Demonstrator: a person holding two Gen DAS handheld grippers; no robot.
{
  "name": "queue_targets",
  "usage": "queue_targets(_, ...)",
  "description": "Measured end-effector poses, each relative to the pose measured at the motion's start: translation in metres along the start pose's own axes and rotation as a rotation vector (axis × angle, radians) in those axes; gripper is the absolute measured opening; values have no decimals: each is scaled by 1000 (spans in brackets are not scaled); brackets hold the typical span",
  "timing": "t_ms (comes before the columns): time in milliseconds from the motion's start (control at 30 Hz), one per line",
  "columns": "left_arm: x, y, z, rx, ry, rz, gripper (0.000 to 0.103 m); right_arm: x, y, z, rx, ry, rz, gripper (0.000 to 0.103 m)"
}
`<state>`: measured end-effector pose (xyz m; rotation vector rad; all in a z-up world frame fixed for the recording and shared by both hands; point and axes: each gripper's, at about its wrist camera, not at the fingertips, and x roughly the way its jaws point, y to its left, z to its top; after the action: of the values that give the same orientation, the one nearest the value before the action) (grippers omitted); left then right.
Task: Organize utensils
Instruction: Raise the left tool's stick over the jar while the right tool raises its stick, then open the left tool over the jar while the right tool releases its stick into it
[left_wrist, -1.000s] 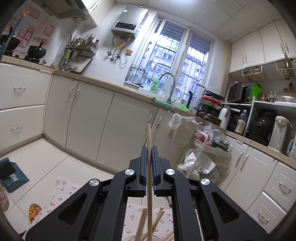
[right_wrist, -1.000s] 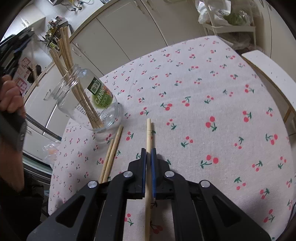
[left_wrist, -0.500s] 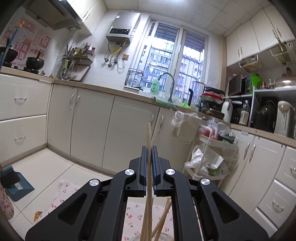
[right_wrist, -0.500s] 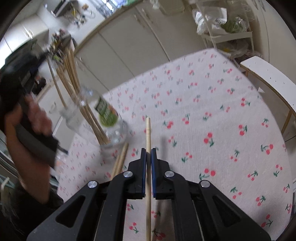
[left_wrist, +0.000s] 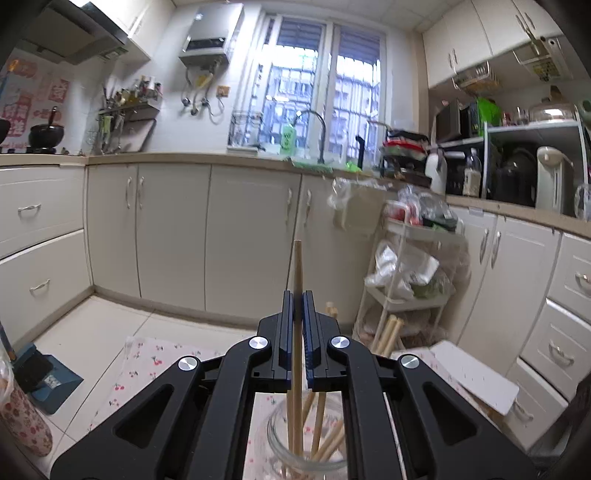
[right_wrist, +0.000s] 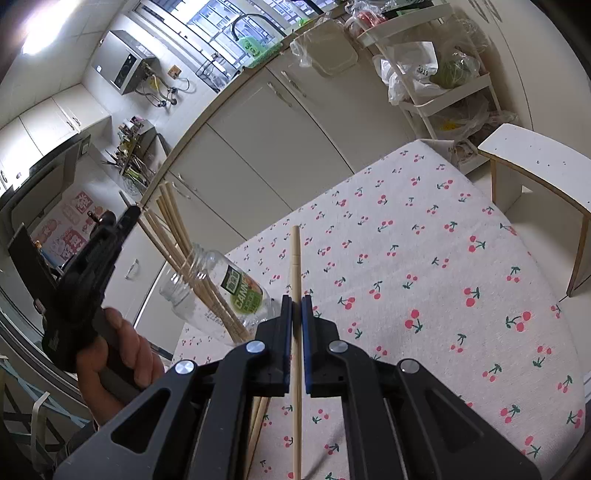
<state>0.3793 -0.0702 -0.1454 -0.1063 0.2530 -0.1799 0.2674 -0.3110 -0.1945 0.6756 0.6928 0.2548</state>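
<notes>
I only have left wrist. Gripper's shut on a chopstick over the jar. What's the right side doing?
Observer: The right gripper is shut on its own chopstick, held above the cherry-print tablecloth.
Operator: Any chopsticks left loose on the table?
Observer: Yes, a pair lies on the cloth just left of the right gripper, partly hidden under it.
Operator: Jar looks plain from above. Any label?
Observer: The glass jar carries a green label on its side. Several chopsticks stick far out of its mouth.
</notes>
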Motion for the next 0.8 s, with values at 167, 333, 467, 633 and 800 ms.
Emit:
queue_targets(167,-4,4,-8,30,67,-12,17,-8,6,1,-14,-37,24,6)
queue_targets(333,-24,14,-10,21,70,-11,44,-18,16,2,-50,-76,37,6)
queue_targets(467,-39,22,-8,14,76,-13,48,-29,31,4,-108,-120,43,6)
queue_targets(633,-61,41,-12,-29,87,5,53,-40,58,17,-169,-190,71,6)
queue_targets(800,-76,66,-27,-88,122,48,55,-37,94,39,-217,-272,117,6)
